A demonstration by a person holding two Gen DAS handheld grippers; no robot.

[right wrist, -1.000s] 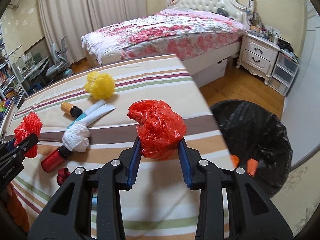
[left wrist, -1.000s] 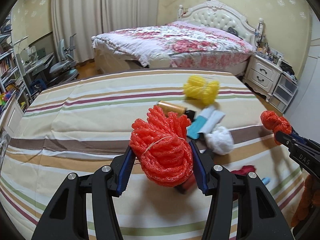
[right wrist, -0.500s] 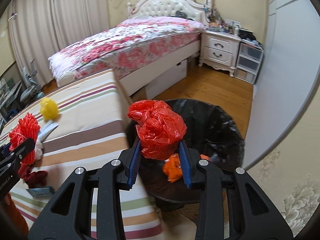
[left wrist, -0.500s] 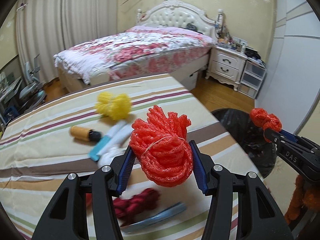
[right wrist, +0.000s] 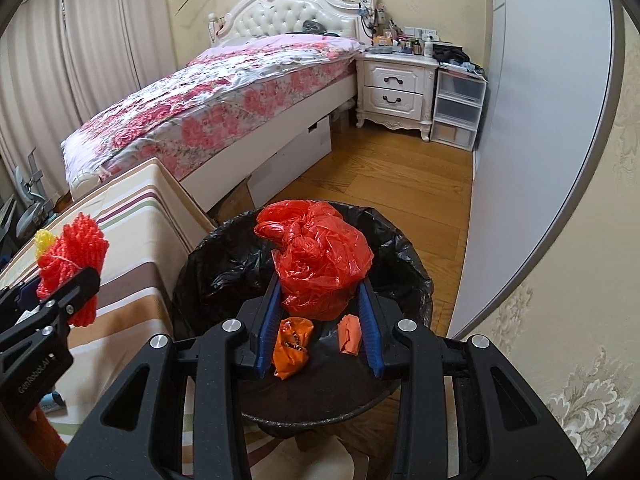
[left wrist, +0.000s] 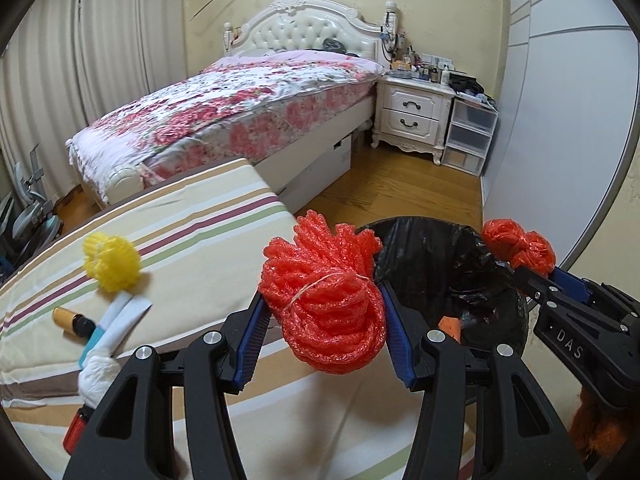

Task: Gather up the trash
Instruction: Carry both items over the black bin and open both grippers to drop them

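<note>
Here the left tool (left wrist: 324,328) is clamping a red foam net bundle (left wrist: 320,296) over the edge of the striped worktop (left wrist: 192,232), where a yellow net ball (left wrist: 112,266) and a white tube (left wrist: 120,316) are lying. Further right, the right tool (right wrist: 320,308) is gripping a crumpled red plastic bag (right wrist: 320,264) above the black-lined bin (right wrist: 224,264), which is holding orange scraps (right wrist: 292,346).
</note>
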